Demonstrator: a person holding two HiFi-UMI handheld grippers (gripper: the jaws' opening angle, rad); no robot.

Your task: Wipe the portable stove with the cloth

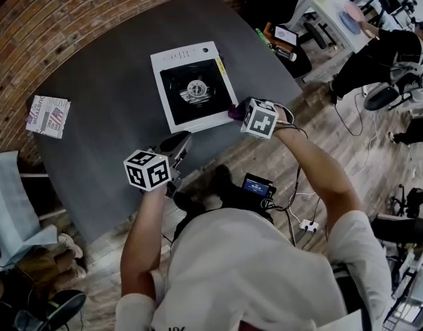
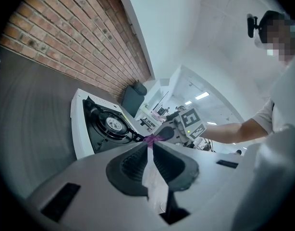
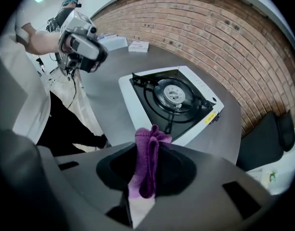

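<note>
The portable stove [image 1: 194, 88] is white with a black burner well and sits on the dark round table [image 1: 108, 81]. My right gripper [image 1: 239, 112] is at the stove's near right corner, shut on a bunched purple cloth [image 1: 233, 111]. In the right gripper view the cloth [image 3: 147, 160] sticks up between the jaws of the gripper [image 3: 150, 139], just short of the stove [image 3: 171, 97]. My left gripper [image 1: 180, 143] hovers over the table's front edge, near the stove [image 2: 97, 124]. Its jaws [image 2: 150, 146] are pressed together with nothing in them.
A small printed packet [image 1: 48, 116] lies at the table's left edge. A black chair [image 3: 265, 138] stands behind the table on the right. Another person [image 1: 377, 54] sits at a desk at the back right. Cables and a small device [image 1: 257, 185] lie on the wooden floor.
</note>
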